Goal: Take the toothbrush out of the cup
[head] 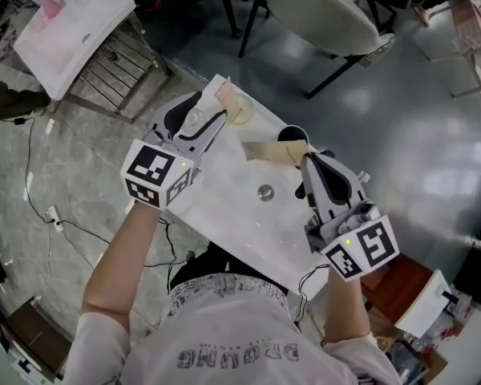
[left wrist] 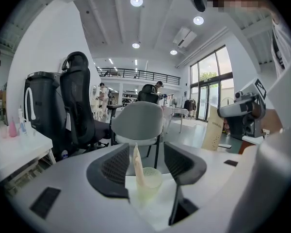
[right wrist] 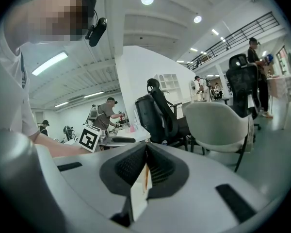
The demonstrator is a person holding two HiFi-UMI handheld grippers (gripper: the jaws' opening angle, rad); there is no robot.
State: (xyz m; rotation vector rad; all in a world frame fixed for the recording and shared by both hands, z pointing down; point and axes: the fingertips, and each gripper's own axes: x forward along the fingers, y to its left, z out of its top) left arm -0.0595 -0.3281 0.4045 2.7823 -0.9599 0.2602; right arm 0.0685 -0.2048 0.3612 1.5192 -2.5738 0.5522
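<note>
Nearest, two bare forearms, each hand with its own claw, over a small white table [head: 224,211]. First the right gripper [head: 304,164]: clenched, jaws pressed together on the edge of a flat tan box [head: 266,151], the box held out roughly level above the tabletop, toward the other arm. Then the left gripper [head: 212,115]: released, jaws well apart, gripping nothing, aimed slightly downward at the table's far corner. Between the two, on the bare tabletop, a small round metal disc [head: 265,192].

Just ahead of the open left jaws, a pale translucent cup [left wrist: 151,179], upright near the table's far edge, framed between both pads in the left gripper view yet touched by neither. Inside the cup, the toothbrush [left wrist: 137,165]: cream-coloured, long axis close to vertical, lower end down in the cup, upper end pointing at the ceiling with a slight lean toward the left-hand jaw. From the head view, that upper end tipped away from the person, out past the cup's rim.

Behind the box, a dark round rim [head: 293,133], mostly hidden. Farther off, beyond the table on the grey floor, a pale chair [head: 321,10] on dark legs.
</note>
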